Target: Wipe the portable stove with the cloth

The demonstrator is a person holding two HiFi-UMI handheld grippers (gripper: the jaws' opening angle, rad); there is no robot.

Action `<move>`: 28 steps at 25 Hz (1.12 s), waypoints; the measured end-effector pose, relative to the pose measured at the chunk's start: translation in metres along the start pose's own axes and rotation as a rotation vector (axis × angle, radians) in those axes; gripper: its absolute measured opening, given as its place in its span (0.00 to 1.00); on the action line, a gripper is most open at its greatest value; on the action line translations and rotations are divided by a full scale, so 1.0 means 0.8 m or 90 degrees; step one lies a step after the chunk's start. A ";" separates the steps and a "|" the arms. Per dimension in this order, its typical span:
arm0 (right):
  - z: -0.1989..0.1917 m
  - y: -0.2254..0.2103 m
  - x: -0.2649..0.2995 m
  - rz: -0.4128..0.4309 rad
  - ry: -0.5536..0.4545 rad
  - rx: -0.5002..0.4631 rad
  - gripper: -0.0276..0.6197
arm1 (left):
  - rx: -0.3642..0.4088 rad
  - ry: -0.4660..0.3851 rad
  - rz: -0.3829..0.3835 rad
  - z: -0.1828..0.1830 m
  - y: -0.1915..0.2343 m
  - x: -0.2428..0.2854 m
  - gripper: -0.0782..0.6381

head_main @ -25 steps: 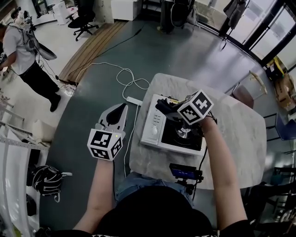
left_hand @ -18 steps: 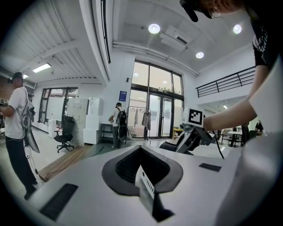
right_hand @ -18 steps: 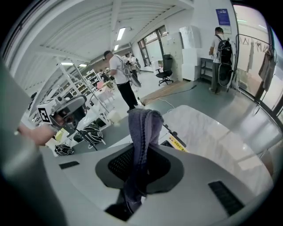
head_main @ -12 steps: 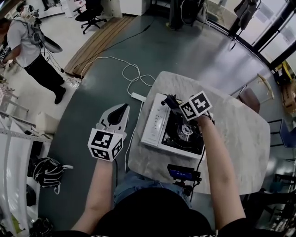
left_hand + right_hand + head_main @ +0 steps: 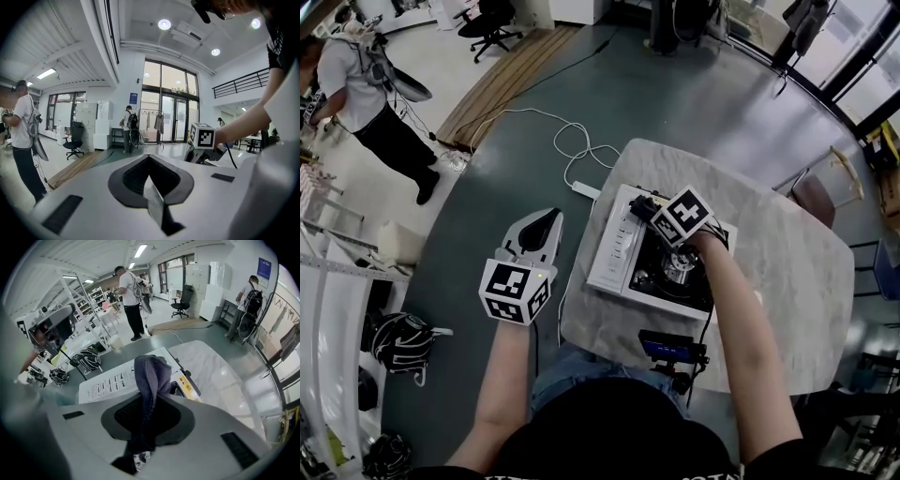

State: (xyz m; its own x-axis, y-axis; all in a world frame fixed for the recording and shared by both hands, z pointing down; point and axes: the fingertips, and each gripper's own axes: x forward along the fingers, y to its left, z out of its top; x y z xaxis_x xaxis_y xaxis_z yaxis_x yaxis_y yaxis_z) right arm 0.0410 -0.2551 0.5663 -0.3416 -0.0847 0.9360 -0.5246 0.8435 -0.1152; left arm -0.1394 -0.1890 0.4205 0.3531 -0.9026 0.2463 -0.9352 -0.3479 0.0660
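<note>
The white portable stove [image 5: 617,251] with its black burner well [image 5: 670,272] sits on a round marble table [image 5: 778,272]. My right gripper [image 5: 649,208] hovers over the stove's far left part, shut on a dark blue cloth [image 5: 151,376] that sticks up between its jaws above the stove's white panel [image 5: 110,380]. My left gripper [image 5: 536,230] hangs left of the table over the floor, shut with nothing in it. In the left gripper view its jaws [image 5: 149,183] meet, and the right gripper's marker cube [image 5: 203,136] shows beyond.
A white power strip [image 5: 585,190] and cable lie on the floor by the table's far left edge. A small black device [image 5: 671,349] sits at the table's near edge. One person [image 5: 370,89] stands far left; a black bag [image 5: 398,339] lies on the floor.
My right gripper has moved with the cloth toward the stove's far left, uncovering the burner. The left gripper has stayed in place.
</note>
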 end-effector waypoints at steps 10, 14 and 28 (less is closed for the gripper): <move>-0.021 0.054 -0.005 0.139 0.009 0.022 0.16 | 0.006 -0.010 -0.011 0.009 -0.008 -0.005 0.13; -0.038 0.092 -0.006 0.187 0.055 -0.046 0.16 | 0.008 -0.016 -0.016 0.011 -0.011 -0.006 0.12; -0.066 0.139 -0.007 0.197 0.156 -0.294 0.16 | 0.007 -0.028 -0.018 0.014 -0.014 -0.010 0.12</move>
State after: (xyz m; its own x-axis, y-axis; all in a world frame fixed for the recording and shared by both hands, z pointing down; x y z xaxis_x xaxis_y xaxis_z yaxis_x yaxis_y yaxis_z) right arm 0.0256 -0.1329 0.5656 -0.2065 0.2794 0.9377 -0.0181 0.9571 -0.2892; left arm -0.1316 -0.1808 0.4072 0.3799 -0.9027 0.2022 -0.9248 -0.3753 0.0620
